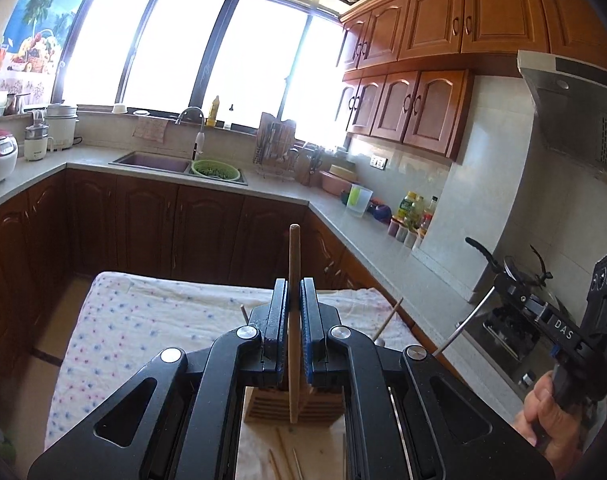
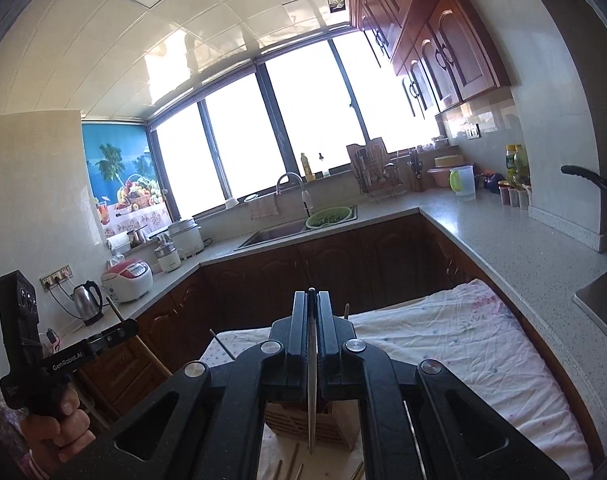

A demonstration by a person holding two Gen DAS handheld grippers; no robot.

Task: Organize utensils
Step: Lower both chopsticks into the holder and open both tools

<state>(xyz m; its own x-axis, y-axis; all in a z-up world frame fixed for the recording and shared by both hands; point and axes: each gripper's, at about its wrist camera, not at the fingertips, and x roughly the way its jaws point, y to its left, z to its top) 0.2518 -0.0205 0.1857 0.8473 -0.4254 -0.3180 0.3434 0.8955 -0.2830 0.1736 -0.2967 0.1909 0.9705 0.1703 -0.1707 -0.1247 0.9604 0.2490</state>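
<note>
Cloth-covered table in a wood-cabinet kitchen, its floral cover rumpled toward the far edge. Slotted wooden holder standing near the table's near edge, below both grippers; loose chopsticks lying on the cloth just in front of it, near that edge.

Left gripper clamped narrow on a wooden chopstick, held clear above the holder. Long axis close to upright, upper end poking past the pads toward the far edge, lower end pointing down at the holder's slots.

Right gripper pinched tight on a slim metal utensil, seen edge-on, kind not clear. Long axis also near vertical, tip aimed down in front of the holder.

Likely step: carrying one piece in each gripper, both lifted, not yet seated. Next move calls for lining each lower tip over a free slot, keeping the shaft upright, lowering straight, then easing the pads apart only once the piece stands supported.
</note>
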